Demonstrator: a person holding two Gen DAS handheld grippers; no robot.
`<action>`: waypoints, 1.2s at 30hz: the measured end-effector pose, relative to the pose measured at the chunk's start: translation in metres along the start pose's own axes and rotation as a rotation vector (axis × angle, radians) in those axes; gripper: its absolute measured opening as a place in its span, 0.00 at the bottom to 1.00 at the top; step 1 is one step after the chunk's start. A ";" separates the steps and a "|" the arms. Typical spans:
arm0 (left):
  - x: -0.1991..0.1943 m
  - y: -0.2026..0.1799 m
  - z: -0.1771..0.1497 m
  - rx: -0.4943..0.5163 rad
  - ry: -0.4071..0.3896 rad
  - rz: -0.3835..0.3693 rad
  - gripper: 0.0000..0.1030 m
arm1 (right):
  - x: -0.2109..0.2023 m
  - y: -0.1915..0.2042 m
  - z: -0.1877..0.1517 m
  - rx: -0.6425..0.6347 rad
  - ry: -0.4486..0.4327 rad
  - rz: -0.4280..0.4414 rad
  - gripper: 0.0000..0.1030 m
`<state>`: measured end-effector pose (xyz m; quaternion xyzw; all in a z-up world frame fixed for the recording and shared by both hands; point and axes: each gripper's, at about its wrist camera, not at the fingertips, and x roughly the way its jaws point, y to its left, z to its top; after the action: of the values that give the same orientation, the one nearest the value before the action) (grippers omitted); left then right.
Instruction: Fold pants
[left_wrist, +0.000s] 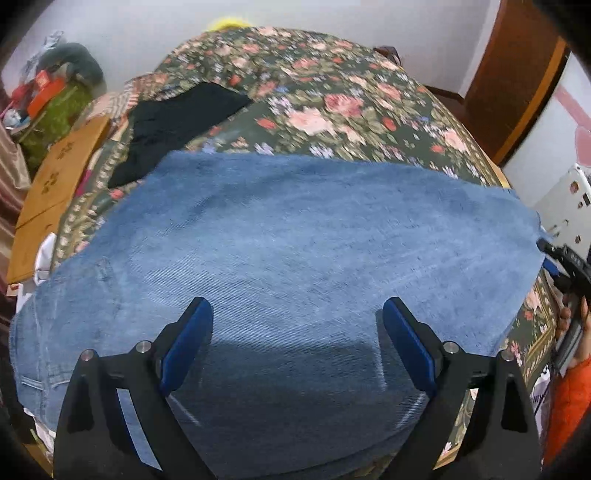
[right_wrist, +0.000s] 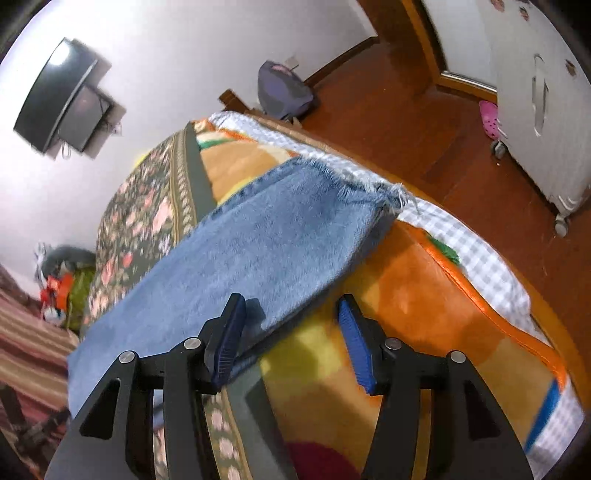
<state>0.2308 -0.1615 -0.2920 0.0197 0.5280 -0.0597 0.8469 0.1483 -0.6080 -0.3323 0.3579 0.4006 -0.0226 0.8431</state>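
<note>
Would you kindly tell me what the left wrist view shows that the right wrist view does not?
Only the left wrist view shows the black garment and the cardboard box. Only the right wrist view shows the wall television, the pink shoe and the frayed hem. Both show the blue jeans on the floral bedspread.

Soft, even indoor light fills both views. My left gripper (left_wrist: 297, 343) throws a dark shadow onto the jeans (left_wrist: 295, 229) just under my jaws. Beyond my fingertips the floral bedspread (left_wrist: 332, 96) smears with motion blur. Fisheye bending curves everything, edges go black, and glare whitens the wall-mounted screen (right_wrist: 59, 92).
</note>
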 end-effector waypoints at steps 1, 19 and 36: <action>0.002 -0.003 -0.002 0.013 -0.005 0.016 0.92 | 0.002 -0.003 0.002 0.022 -0.011 0.005 0.47; -0.035 -0.009 0.003 0.054 -0.105 0.012 0.92 | -0.080 0.103 0.030 -0.279 -0.226 0.114 0.07; -0.086 0.033 -0.007 -0.049 -0.217 0.001 0.92 | -0.040 0.261 -0.081 -0.667 0.046 0.453 0.07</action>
<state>0.1914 -0.1210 -0.2188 -0.0074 0.4342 -0.0481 0.8995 0.1524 -0.3736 -0.1861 0.1440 0.3158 0.3030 0.8875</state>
